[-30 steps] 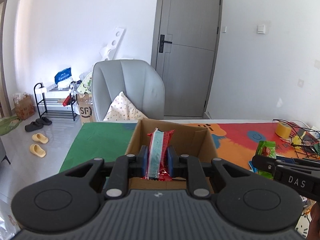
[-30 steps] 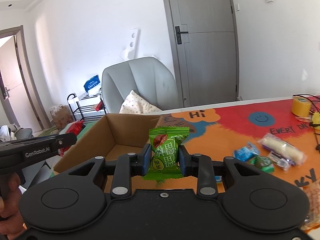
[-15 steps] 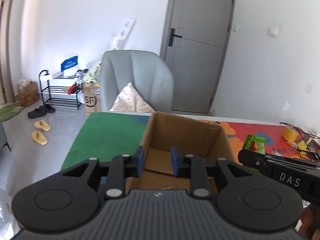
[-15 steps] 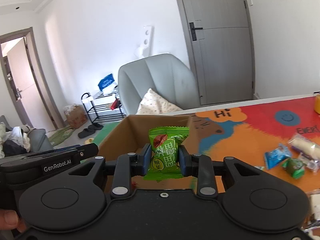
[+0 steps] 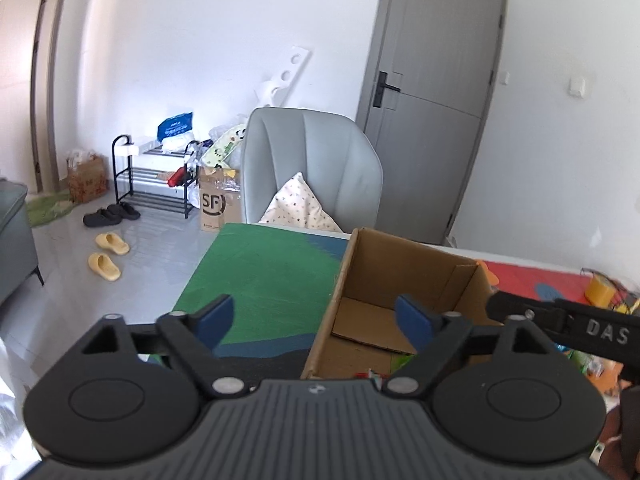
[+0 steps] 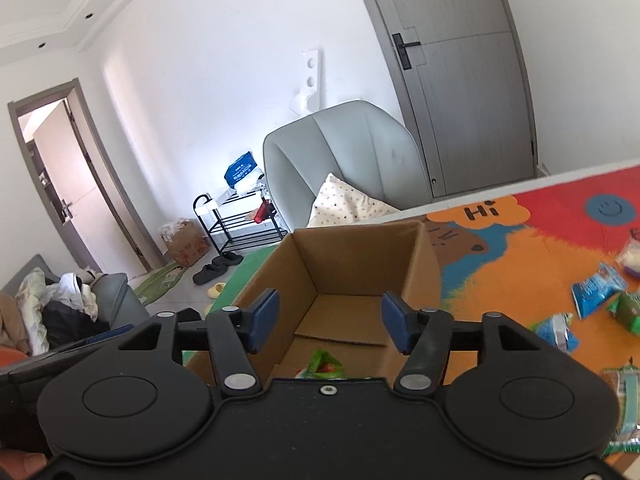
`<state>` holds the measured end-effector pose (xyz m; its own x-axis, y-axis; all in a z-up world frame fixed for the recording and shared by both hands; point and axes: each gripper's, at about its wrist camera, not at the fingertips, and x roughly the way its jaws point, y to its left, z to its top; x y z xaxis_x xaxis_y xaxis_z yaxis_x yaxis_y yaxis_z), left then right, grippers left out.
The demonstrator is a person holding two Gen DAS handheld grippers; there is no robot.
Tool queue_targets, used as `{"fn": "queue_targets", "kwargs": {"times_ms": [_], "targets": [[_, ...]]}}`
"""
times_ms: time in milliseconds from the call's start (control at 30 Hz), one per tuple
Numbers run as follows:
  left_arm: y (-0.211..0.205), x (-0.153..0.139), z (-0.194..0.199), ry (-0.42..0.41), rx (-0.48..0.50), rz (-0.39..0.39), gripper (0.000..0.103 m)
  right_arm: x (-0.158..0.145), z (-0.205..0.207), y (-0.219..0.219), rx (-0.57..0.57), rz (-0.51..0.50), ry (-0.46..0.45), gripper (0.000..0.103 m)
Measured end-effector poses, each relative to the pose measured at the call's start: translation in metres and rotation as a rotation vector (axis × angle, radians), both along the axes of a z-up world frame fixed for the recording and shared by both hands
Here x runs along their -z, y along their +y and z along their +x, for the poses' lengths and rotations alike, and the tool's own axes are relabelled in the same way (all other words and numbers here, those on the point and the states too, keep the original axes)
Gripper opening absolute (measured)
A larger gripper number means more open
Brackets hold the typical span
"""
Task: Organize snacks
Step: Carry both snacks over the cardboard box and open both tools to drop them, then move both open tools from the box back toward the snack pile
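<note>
An open cardboard box (image 5: 404,256) (image 6: 360,248) stands on the colourful table mat. My left gripper (image 5: 316,320) hangs over the box's left wall, its jaws opening wide with nothing between them. My right gripper (image 6: 326,318) is above the box's near part, jaws opening and empty. Below it, the green snack packet (image 6: 322,366) lies on the box floor. In the left wrist view a sliver of red wrapper (image 5: 370,375) shows at the box's near edge. Several loose snacks (image 6: 596,290) lie on the mat to the right.
A grey chair (image 5: 312,164) with a spotted cushion (image 5: 300,208) stands behind the table. A yellow tape roll (image 5: 599,290) sits at the far right of the mat. The right gripper's black body (image 5: 568,326) crosses the left wrist view beside the box.
Both grippers have opened. The red and blue snack left the left jaws first, then the green packet dropped from the right jaws into the box. The left gripper slid leftward.
</note>
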<state>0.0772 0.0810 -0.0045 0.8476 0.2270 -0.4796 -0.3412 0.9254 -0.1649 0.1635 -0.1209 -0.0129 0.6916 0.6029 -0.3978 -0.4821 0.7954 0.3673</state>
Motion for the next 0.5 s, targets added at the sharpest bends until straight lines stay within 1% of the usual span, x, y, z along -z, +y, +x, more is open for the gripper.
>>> {"fn": "queue_targets", "kwargs": {"times_ms": [33,100,133,233,400,500], "targets": [[0.0,-0.001,-0.001,0.0,-0.007,-0.003,0.091,0.0,-0.001,-0.003,0.009,-0.001,0.0,0.063],[-0.003,-0.001,-0.002,-0.002,-0.006,0.003,0.093,0.001,-0.004,-0.009,0.029,-0.006,0.005,0.071],[-0.004,-0.001,-0.002,0.002,-0.001,0.001,0.095,0.001,-0.006,-0.013,0.035,-0.006,0.008,0.072],[-0.009,-0.001,-0.004,0.014,0.02,-0.012,0.096,0.002,-0.011,-0.022,0.044,-0.014,0.011,0.076],[-0.018,-0.003,-0.006,0.019,0.056,-0.01,0.096,0.002,-0.021,-0.035,0.068,-0.031,0.007,0.088],[-0.024,-0.003,-0.006,0.026,0.078,-0.009,0.096,0.002,-0.025,-0.045,0.083,-0.037,0.008,0.092]]}}
